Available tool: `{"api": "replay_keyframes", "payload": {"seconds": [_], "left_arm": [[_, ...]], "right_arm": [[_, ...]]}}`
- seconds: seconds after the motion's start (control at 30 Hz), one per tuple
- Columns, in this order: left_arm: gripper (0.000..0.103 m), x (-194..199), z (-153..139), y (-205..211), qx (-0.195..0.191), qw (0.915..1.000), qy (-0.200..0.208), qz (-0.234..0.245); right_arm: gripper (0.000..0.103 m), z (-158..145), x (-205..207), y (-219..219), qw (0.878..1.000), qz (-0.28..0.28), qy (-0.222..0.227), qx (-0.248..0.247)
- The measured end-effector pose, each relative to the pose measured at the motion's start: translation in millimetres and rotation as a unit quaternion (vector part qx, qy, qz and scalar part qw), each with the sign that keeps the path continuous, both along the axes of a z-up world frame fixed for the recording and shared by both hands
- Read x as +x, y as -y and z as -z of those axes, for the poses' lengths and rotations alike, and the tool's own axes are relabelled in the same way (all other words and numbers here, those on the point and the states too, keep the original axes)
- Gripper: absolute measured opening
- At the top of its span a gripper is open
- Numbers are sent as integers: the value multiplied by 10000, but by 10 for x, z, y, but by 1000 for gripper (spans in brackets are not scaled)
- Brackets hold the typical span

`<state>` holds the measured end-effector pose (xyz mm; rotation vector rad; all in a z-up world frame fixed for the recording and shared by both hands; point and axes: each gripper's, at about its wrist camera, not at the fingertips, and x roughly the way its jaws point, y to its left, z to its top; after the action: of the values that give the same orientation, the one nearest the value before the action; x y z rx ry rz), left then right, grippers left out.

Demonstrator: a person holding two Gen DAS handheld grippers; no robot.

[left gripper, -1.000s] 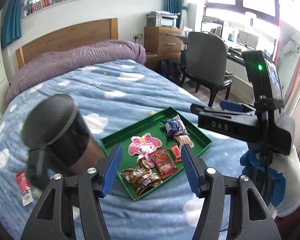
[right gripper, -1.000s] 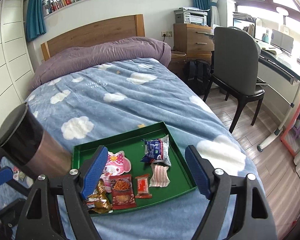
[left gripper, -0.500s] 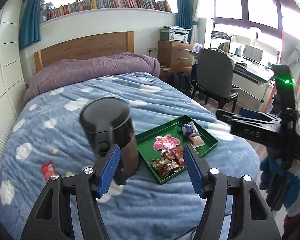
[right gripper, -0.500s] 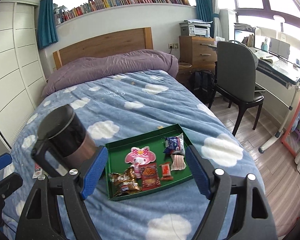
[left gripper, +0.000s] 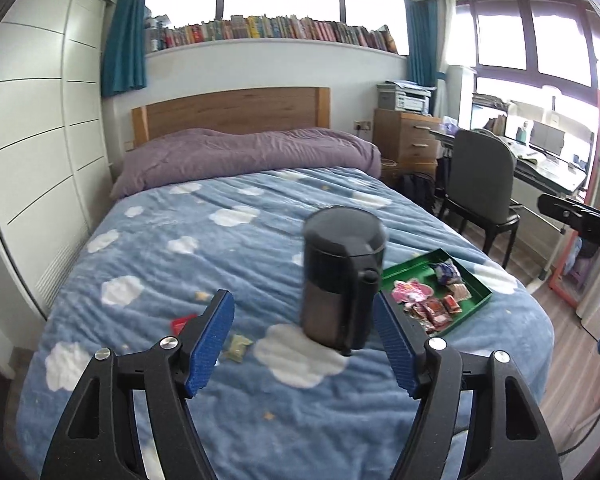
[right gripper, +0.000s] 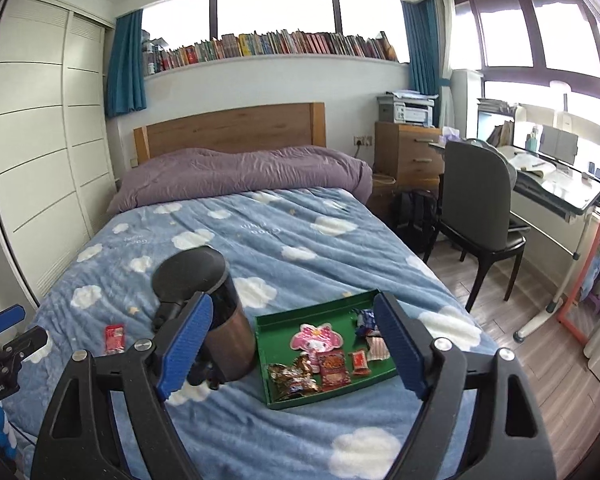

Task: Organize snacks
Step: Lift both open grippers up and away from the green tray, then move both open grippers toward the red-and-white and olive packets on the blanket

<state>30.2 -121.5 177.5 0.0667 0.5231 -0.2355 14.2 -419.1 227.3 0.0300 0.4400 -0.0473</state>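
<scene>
A green tray (right gripper: 316, 308) lies on the blue cloud bedspread and holds several snack packets, among them a pink cartoon one (right gripper: 316, 338). It also shows as the tray (left gripper: 414, 263) at the right in the left wrist view. Two loose packets lie on the bedspread, a red one (left gripper: 180, 322) and a yellowish one (left gripper: 236, 346). My left gripper (left gripper: 304, 340) hangs above the bed, its jaws opening with nothing between them. My right gripper (right gripper: 292, 348) is open and empty, well back from the tray.
A tall tumbler (left gripper: 340, 280) with a black lid stands on the bed just left of the tray. A purple duvet (right gripper: 240, 176) lies at the headboard. A chair (right gripper: 476, 200), desk and backpack stand right of the bed.
Both grippers have drawn back and up from the bed, so tray and tumbler look smaller. The left view has swung left, bringing the tumbler to its centre. The left jaws stand wider.
</scene>
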Motion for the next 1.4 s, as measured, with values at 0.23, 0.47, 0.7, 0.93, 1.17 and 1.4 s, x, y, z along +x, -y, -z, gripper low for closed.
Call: {"api": "replay_keyframes", "payload": {"seconds": [0.23,0.47,0.7,0.93,1.17,1.4], "left_arm": [[70,-85,-78,-552,-148,9993,187,-302],[71,-156,-79,-1089,-451,9952,317,-808],[72,-165,156,-1498,-419,9920,167,-1175],[72,-27,601,-1817,-462,9858,-284,-1588],[72,108,1125,-1978,-384,9792,-831,-1808],[72,346,1537,-2027,-348,9725,-1324,-1886]], "right_arm": [[103,-219,-172,-423,9995,-234,220,-67],[103,-255,-283,-779,9973,-644,349,-70],[103,-72,-355,-1028,9946,-987,296,99],[103,351,-215,-1270,9922,-1238,-85,124],[103,1001,37,-1424,9873,-1353,-798,235],[103,1527,339,-1724,9761,-1630,-1422,191]]}}
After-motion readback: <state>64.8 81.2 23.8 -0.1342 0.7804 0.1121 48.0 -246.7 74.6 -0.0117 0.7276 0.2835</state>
